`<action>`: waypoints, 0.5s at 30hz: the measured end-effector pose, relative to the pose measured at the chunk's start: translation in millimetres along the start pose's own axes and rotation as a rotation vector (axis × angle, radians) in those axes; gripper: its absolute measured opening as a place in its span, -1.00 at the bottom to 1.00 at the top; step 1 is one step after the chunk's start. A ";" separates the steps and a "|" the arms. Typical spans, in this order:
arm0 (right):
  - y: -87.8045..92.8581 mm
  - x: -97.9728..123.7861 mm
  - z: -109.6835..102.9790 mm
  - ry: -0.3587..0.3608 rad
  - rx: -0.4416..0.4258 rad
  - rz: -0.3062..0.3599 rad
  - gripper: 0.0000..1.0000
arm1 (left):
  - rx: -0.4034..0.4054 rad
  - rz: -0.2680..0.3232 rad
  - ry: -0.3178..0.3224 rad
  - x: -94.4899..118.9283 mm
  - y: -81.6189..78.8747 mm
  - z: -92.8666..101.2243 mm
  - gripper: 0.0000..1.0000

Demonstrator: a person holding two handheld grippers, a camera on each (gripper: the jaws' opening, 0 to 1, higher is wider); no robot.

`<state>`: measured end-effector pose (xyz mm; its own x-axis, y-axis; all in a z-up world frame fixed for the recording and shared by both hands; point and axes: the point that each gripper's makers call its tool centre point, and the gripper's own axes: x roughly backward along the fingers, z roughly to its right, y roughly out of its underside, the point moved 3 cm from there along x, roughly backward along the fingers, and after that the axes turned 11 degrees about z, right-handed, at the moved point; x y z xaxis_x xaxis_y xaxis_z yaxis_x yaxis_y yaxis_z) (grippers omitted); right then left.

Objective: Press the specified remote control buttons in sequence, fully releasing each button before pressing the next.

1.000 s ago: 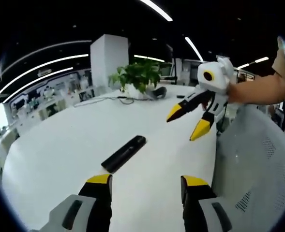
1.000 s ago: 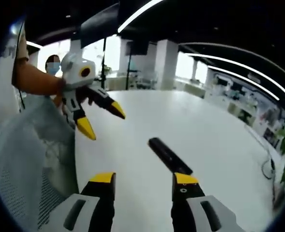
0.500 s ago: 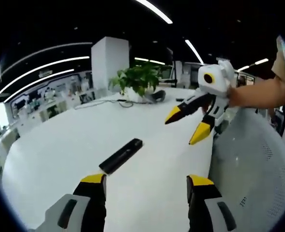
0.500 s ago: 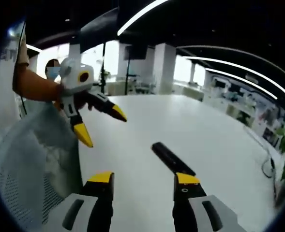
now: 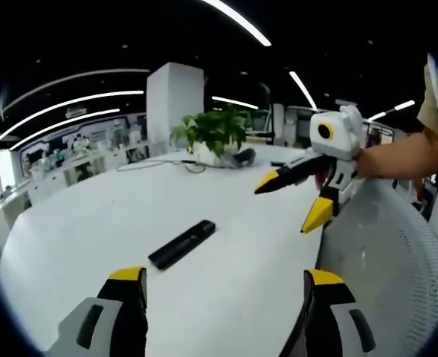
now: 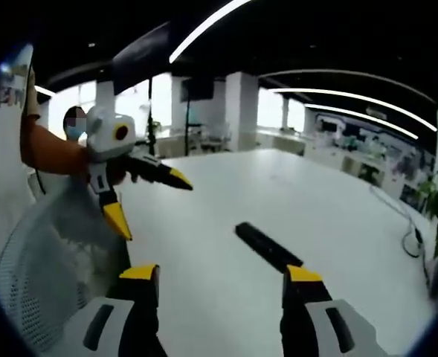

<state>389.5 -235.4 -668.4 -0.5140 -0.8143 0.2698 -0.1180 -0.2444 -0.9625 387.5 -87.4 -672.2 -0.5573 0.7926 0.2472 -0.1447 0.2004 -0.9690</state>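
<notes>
In the left gripper view my left gripper (image 5: pixel 222 286) hangs above the table (image 5: pixel 77 223), jaws spread wide and holding nothing. The remote (image 5: pixel 181 244) lies flat on the white top just ahead, nearer the left jaw and clear of both. The right gripper (image 5: pixel 293 197) comes in from the right, well above the table, its yellow tips splayed apart and pointing toward the remote. The forearm (image 5: pixel 393 156) behind it reaches in roughly level over the chair (image 5: pixel 386 275) back. A plant (image 5: pixel 215 130) stands far off at the table's end.

In the right gripper view the right gripper (image 6: pixel 222 279) is also wide and empty. The remote (image 6: pixel 268 247) lies just beyond the right jaw, angled away up and left. The left gripper (image 6: pixel 148 197) shows at left, held high, one tip forward and one down.

I judge no button has been reached yet; this is the approach. To press well I would narrow one gripper's jaws so a single tip lands on one key, descend straight onto the remote's face, lift fully clear before the next press, and keep the remote in sight. I cannot read the buttons from here.
</notes>
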 end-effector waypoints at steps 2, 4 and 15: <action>-2.6 0.7 0.8 0.017 -0.006 0.013 0.44 | 0.005 0.008 -0.002 0.0 -2.3 0.0 0.81; -4.0 2.5 1.8 0.031 -0.013 0.012 0.41 | 0.023 0.017 -0.003 0.4 -4.1 1.0 0.81; -2.7 9.0 5.7 0.121 -0.118 0.024 0.53 | 0.096 0.033 -0.027 0.9 -3.0 1.8 0.88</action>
<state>390.0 -245.1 -663.2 -0.6157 -0.7479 0.2481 -0.2000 -0.1563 -0.9673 385.9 -88.3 -669.0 -0.5844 0.7821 0.2163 -0.2032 0.1170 -0.9721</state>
